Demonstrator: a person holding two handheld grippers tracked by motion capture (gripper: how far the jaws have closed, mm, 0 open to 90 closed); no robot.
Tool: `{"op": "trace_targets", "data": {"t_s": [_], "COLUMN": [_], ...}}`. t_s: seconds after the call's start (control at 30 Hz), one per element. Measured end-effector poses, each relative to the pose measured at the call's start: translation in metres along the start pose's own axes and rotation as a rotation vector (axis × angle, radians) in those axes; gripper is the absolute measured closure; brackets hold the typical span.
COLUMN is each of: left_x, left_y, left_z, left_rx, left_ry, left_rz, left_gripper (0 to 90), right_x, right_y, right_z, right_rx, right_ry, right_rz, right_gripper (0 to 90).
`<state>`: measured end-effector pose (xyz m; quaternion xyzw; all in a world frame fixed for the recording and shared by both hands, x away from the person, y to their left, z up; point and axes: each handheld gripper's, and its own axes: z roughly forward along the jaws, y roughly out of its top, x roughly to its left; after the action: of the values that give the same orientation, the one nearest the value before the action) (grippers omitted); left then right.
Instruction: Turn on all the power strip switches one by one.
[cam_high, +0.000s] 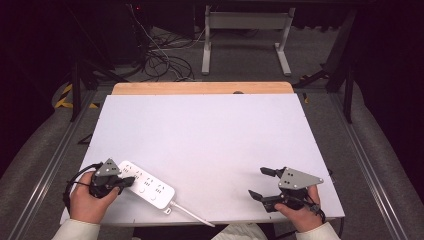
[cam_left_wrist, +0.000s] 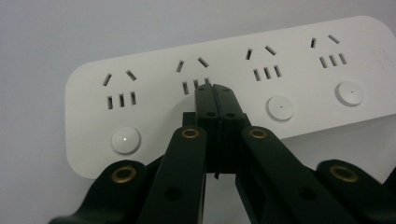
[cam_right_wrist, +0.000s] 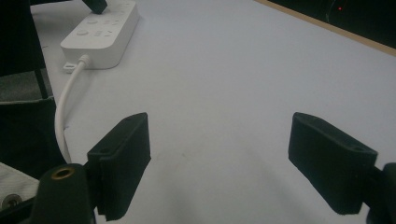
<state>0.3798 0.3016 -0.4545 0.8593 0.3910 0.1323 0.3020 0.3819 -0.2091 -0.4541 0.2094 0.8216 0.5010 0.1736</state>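
A white power strip (cam_high: 146, 184) with several sockets and round buttons lies near the table's front left corner. Its white cable (cam_high: 192, 215) runs off over the front edge. My left gripper (cam_high: 129, 182) is shut with nothing between its jaws. In the left gripper view its closed tips (cam_left_wrist: 215, 93) lie over the power strip (cam_left_wrist: 289, 74) by the second socket and cover the spot where that socket's button would be. Whether they touch it I cannot tell. My right gripper (cam_high: 257, 182) stands open at the front right over bare table. The right gripper view has the gripper (cam_right_wrist: 219, 154) wide apart, with the strip (cam_right_wrist: 102, 35) far off.
The white table top (cam_high: 210, 130) ends in a wooden strip (cam_high: 202, 88) at the far edge. Beyond it stand a white desk frame (cam_high: 245, 40) and loose floor cables (cam_high: 160, 55). Metal rails run along both sides.
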Motion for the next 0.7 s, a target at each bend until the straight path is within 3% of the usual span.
{"op": "trace_targets", "data": {"t_s": [0.43,0.57,0.7], "left_x": [-0.001,-0.007,-0.018], "left_y": [0.001,0.003,0.013], "left_z": [0.001,0.001,-0.012], "left_rx": [0.011,-0.023,-0.081], "left_ry": [0.002,0.055,0.038], "left_rz": [-0.010,0.023,0.041], "left_gripper": [90.0,90.0,90.0], "right_x": [0.001,0.001,0.000], "right_y": [0.000,0.000,0.000], "right_z": [0.000,0.001,0.001], "right_rx": [0.003,0.002,0.005], "right_ry": [0.002,0.003,0.003], "right_rz": [0.000,-0.001,0.003], "right_gripper": [21.7,21.7,21.7]}}
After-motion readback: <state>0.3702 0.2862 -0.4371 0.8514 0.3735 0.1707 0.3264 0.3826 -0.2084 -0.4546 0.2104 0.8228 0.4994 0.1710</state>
